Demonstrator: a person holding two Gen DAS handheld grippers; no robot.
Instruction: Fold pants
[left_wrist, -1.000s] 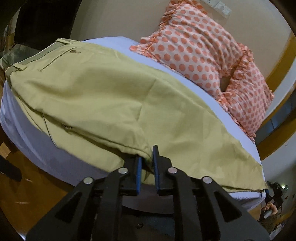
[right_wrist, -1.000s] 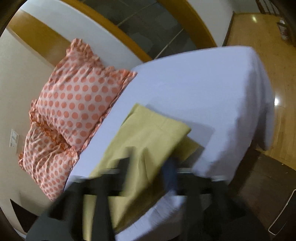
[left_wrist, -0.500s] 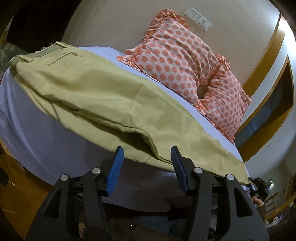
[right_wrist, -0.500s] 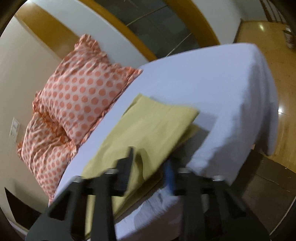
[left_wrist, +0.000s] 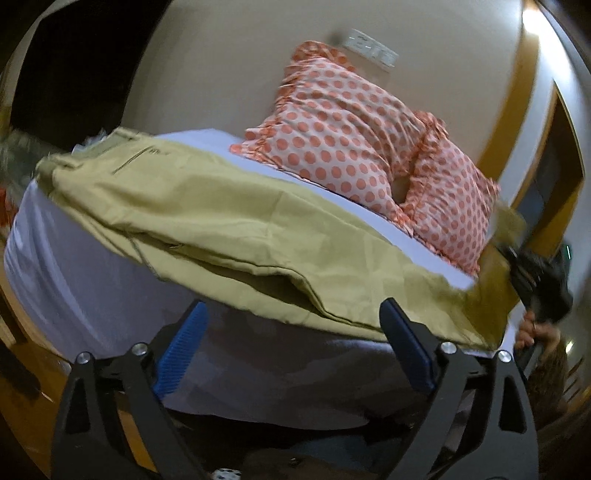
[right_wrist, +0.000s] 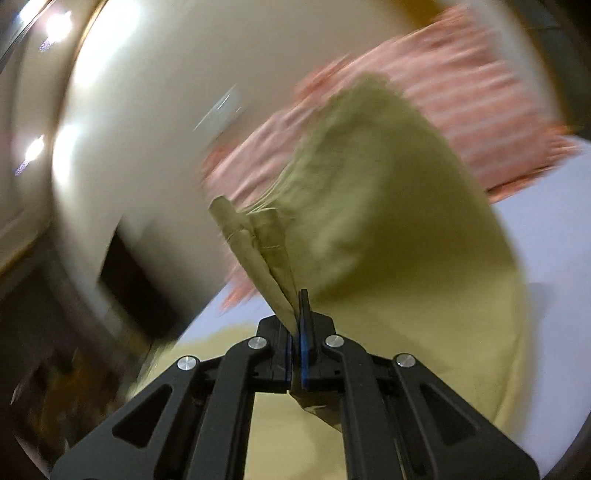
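The left wrist camera sits low at the near side of the bed (left_wrist: 74, 295) and looks across it to the far pillows (left_wrist: 351, 147) and wall. The right wrist camera is very close to the pants (right_wrist: 388, 221), looking along them to the same pillows. Both views show pants, pillows and bed.

Pants (left_wrist: 229, 218) laid lengthwise on bed (left_wrist: 74, 280), waistband far left, hem end at right lifted off the sheet. Pillows (left_wrist: 354, 147) propped behind pants against far wall (left_wrist: 221, 66).
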